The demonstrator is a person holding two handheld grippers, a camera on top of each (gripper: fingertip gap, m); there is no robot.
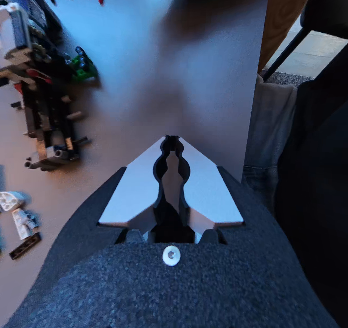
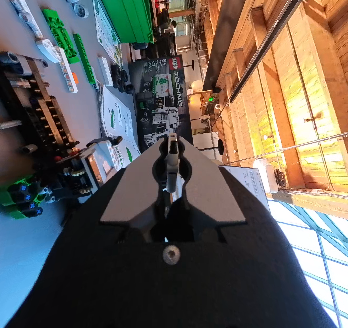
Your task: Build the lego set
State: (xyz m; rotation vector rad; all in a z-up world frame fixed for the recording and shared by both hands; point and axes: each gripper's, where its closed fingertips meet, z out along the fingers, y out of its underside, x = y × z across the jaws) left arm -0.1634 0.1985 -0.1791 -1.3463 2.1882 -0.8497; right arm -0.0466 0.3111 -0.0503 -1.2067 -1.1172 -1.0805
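Right claw [image 2: 172, 140] pinching one grey pin [image 2: 172, 168]; left claw [image 1: 172, 137] on one dark, perhaps black, piece [image 1: 172, 144].

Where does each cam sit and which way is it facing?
Left wrist view: on the left tool, looking down at the table near its edge; tips pinch a small dark piece; the person's dark clothing shows right.
Right wrist view: on the right tool, rolled sideways, facing across the table to the set's box; grips a grey pin.
Shared: the half-built truck.
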